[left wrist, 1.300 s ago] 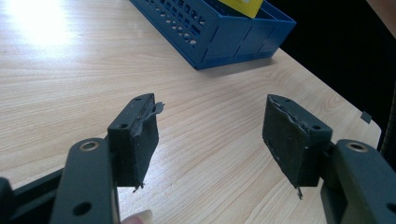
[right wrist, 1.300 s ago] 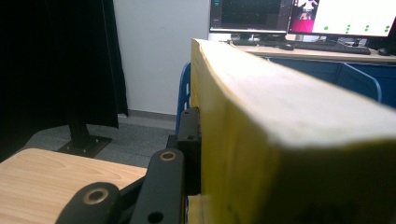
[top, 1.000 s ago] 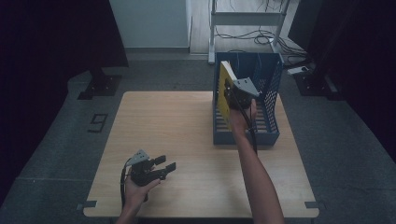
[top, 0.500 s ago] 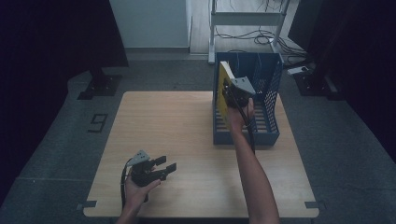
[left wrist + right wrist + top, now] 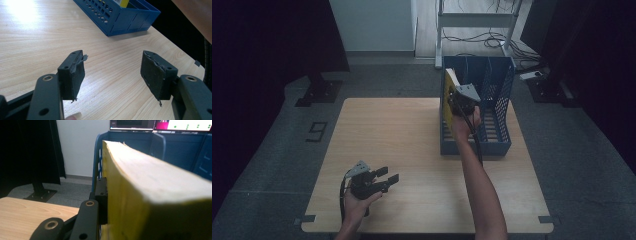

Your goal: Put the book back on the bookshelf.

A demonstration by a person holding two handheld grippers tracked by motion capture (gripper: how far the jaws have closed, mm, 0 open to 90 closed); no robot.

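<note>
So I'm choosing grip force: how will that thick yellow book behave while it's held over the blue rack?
The yellow book looks thick, so probably heavy and fairly stiff. The right gripper pinches it near one edge, so it may sag or pivot. Over the blue rack it tilts and could tip.

Yellow book point(image 5: 150, 187) hides the right gripper's point(image 5: 460, 106) far finger – bottom & right cut by frame edge. Its lower part sits unseen behind the blue rack point(image 5: 499, 145) wall; cover text too small to read.

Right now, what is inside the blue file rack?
A yellow book stands in the blue file rack, in its leftmost slot, clamped by the right gripper. The hand and arm cover the slot's floor.
</note>
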